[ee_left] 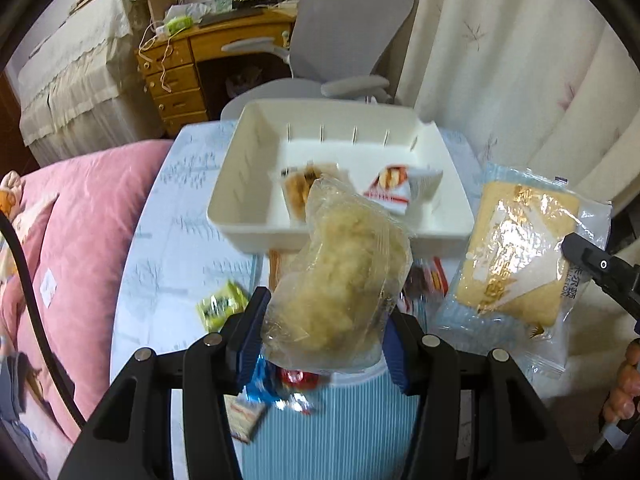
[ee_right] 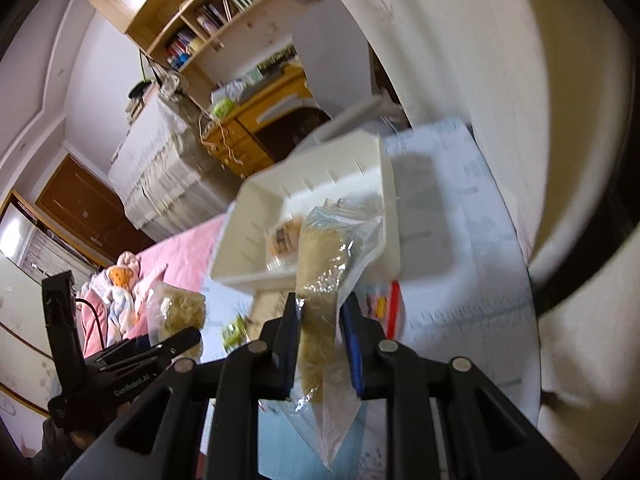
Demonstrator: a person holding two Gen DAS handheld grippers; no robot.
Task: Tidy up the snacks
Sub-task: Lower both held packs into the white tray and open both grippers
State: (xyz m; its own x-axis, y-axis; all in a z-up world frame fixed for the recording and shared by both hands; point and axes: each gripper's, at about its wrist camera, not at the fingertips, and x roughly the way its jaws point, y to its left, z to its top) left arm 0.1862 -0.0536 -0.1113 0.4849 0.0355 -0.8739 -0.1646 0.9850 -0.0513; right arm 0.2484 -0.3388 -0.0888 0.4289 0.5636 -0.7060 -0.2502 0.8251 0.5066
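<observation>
The left claw (ee_left: 324, 320) squeezes a clear bag of yellow puffy snack (ee_left: 344, 276), and the right claw (ee_right: 320, 320) pinches a flat clear-wrapped yellow cake (ee_right: 320, 280), both lifted to drop into the white plastic bin (ee_left: 256, 176).

Black left gripper (ee_left: 324, 328), blue pads (ee_left: 250, 336), seemingly ribbed

— Beyond my fingers, what's listed?
— One grey office chair (ee_left: 344, 36) at a wooden desk (ee_left: 208, 52) with drawers; cream curtain (ee_left: 500, 60) to the right.
— And left?
— Pink quilt (ee_left: 80, 216); lace-covered cabinet (ee_left: 76, 68); bookshelf (ee_right: 208, 12) above the desk.
</observation>
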